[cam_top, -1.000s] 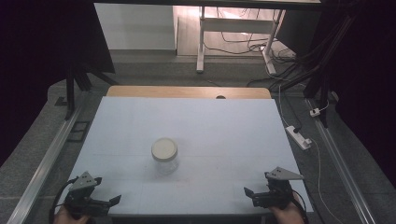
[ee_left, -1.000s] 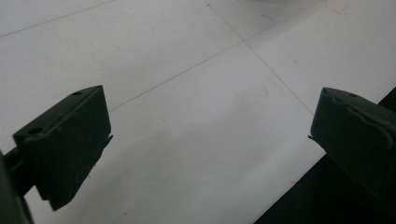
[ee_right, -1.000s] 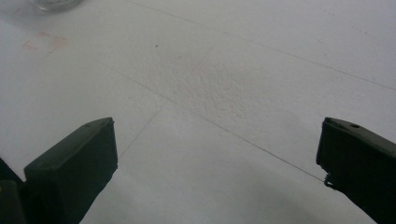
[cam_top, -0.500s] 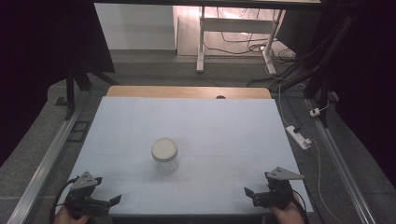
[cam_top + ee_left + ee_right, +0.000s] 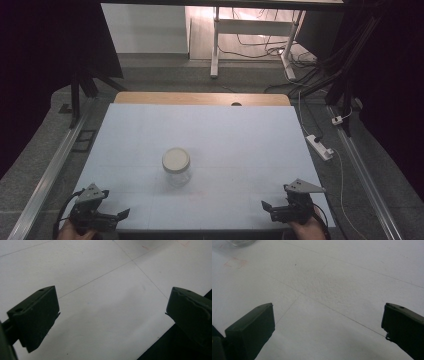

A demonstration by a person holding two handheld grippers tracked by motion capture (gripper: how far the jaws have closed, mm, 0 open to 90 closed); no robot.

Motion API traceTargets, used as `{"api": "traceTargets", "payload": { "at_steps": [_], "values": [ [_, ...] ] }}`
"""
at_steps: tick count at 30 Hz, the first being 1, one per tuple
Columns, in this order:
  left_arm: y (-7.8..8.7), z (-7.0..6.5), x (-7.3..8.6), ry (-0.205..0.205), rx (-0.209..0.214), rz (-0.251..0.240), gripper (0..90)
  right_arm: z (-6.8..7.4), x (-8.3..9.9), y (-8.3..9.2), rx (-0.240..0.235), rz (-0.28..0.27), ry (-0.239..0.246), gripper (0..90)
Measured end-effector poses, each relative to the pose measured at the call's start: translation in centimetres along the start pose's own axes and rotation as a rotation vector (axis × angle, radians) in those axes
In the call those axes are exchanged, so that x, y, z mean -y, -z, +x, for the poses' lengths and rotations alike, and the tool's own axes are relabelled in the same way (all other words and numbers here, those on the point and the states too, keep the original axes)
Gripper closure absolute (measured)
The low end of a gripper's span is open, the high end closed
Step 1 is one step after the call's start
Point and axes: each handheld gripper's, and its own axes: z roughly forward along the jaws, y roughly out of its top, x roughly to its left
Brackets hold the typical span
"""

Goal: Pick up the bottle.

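Left tongs (image 5: 122, 214) at the near left corner of the white-topped desk (image 5: 250, 135), black jaws spread wide, nothing between them, hand (image 5: 75, 231) gripping from the bottom edge. In the left gripper view, left tongs (image 5: 112, 315) splayed over bare white surface crossed by thin pencil lines, the desk's dark near edge under the right-hand jaw.

Towards the middle, slightly left of centre: small clear glass jar with a round cream lid (image 5: 176, 166), upright on the desk, lid on. Well apart from both tongs, farther from the person than either, roughly between them but nearer the left pair. No contact with anything except the desk.

Right tongs (image 5: 266, 206) at the near right corner, grey three-cornered plate (image 5: 305, 186) on top, jaws likewise spread and empty, pointing inward towards the left. In the right gripper view, right tongs (image 5: 328, 322) wide apart over bare white desk, with the glass base of the jar (image 5: 240, 242) just showing at the top left edge, far beyond the jaw tips; faint reddish marks (image 5: 235, 263) on the surface just near it.

Beyond the desk: strip of pale wood (image 5: 200, 98) along the far edge, white power strip (image 5: 320, 146) on the grey floor to the right.

Against the frames from a second and half a second ago: no visible change. Jar in the same spot, both tongs in the same corners with the same spread.
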Motion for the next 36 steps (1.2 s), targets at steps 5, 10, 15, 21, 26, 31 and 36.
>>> {"api": "traceTargets", "payload": {
  "at_steps": [5, 10, 15, 21, 26, 31, 36],
  "values": [
    [0.0, 0.1, 0.0, 0.002, 0.006, -0.003, 0.0, 0.0, 0.0, 0.0, -0.003, 0.001, 0.001, 0.0],
    [0.3, 0.0, -0.2, -0.012, 0.023, -0.026, 0.0, 0.0, 0.0, -0.1, -0.004, 0.002, 0.005, 0.0],
    [0.2, -0.1, -0.3, -0.022, 0.028, -0.032, 0.0, 0.0, 0.0, -0.1, -0.004, 0.005, 0.003, 0.0],
    [0.0, -0.3, -0.7, -0.051, 0.03, -0.039, 0.0, 0.0, 0.0, -0.1, -0.004, 0.007, 0.006, 0.0],
    [-0.1, -0.4, -1.1, -0.065, 0.042, -0.048, 0.0, 0.0, -0.1, -0.2, -0.003, 0.011, 0.006, 0.0],
    [-0.2, -0.3, -1.5, -0.069, 0.057, -0.065, 0.0, 0.0, -0.1, -0.2, -0.003, 0.013, 0.007, 0.0],
    [-0.5, -0.2, -1.9, -0.081, 0.091, -0.072, 0.0, 0.1, -0.1, -0.2, -0.002, 0.013, 0.009, 0.0]
  ]
}}
